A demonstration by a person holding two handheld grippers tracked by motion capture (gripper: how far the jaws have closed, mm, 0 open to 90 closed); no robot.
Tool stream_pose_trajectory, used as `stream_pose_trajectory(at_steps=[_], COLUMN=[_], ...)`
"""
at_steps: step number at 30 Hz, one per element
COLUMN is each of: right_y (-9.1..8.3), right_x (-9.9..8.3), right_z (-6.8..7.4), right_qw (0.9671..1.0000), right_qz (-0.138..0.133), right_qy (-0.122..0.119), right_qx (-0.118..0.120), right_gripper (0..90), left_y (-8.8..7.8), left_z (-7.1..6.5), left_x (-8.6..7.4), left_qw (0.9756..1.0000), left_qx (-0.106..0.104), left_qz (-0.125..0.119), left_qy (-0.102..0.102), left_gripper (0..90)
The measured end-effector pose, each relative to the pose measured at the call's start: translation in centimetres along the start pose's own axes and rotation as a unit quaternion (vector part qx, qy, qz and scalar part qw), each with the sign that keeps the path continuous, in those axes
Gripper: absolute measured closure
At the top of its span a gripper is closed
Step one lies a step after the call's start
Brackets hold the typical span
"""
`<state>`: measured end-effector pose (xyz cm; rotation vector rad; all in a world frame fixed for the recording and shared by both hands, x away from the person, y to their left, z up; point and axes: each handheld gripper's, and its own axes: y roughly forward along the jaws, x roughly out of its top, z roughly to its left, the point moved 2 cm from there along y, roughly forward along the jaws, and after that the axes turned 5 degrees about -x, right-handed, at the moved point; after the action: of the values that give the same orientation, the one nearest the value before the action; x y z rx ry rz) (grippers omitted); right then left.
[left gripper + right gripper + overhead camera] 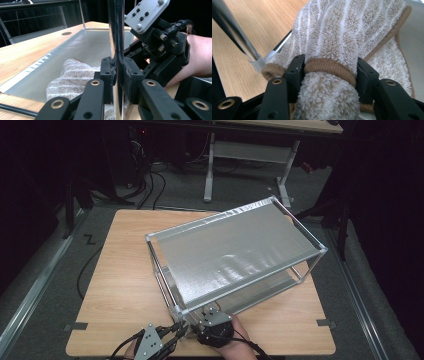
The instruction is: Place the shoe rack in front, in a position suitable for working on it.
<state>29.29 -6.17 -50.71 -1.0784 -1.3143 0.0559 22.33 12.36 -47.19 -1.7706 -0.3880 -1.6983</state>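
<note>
A two-tier metal rack [235,250] with frosted panels stands slanted on the wooden table [120,285]. My left gripper [181,328] is at the rack's near corner. In the left gripper view its jaws [119,75] are shut on the shiny upright corner post [116,37]. A beige striped towel [71,77] with a brown hem lies on the lower shelf [85,45] just behind that post. My right gripper [329,72] is shut on a bunched fold of the towel [342,32]. Its body and grey plate [147,13] sit close beside the left gripper, held by a hand [200,57].
The rack covers most of the table's right half, and bare wood lies to its left and along the front edge. Behind the table stand another desk's white legs [209,170], with cables [150,185] on the grey floor. A round hole [66,33] is set in the tabletop.
</note>
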Motion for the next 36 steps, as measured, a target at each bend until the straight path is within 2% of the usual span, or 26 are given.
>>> stream_pose_trajectory(at_steps=[9,10,11,15,19,24,29,32,36], right_y=[0.0,0.0,0.0,-0.2,-0.4,-0.9,-1.7,-2.0,-2.4], right_x=[-0.1,-0.1,-0.2,-0.6,-1.1,-2.1,-3.2,-3.8,-4.5], right_z=[-0.4,-0.7,-0.8,-1.9,-3.4,-6.1,-9.1,-10.4,-12.1], right_qw=[1.0,0.9999,1.0,0.9998,0.9992,0.9971,0.9928,0.9893,0.9855], right_qz=[0.005,0.007,0.007,0.009,0.011,0.017,0.023,0.025,0.027], right_qy=[-0.001,-0.012,0.001,0.015,0.025,0.033,0.051,0.075,0.083], right_qx=[-0.003,-0.005,-0.006,-0.013,-0.029,-0.066,-0.106,-0.123,-0.146], right_gripper=[48.6,48.7,48.6,48.7,48.7,48.7,48.7,48.7,48.7], left_y=[0.0,0.0,-0.1,-0.1,-0.1,-0.1,-0.2,-0.2,-0.2], left_z=[0.0,0.0,0.0,0.0,0.0,0.0,0.0,0.0,0.0], left_x=[0.0,0.0,0.0,0.1,0.1,0.1,0.1,0.1,0.1], left_qw=[1.0,1.0,1.0,1.0,1.0,1.0,1.0,1.0,1.0], left_qx=[-0.001,-0.001,-0.001,0.0,0.0,0.0,-0.001,-0.001,-0.001], left_qz=[0.003,0.003,0.003,0.004,0.004,0.003,0.004,0.004,0.004], left_qy=[0.002,0.002,0.003,0.003,0.004,0.004,0.005,0.004,0.004], left_gripper=[79.0,79.0,79.0,79.0,79.0,79.1,79.1,79.1,79.2])
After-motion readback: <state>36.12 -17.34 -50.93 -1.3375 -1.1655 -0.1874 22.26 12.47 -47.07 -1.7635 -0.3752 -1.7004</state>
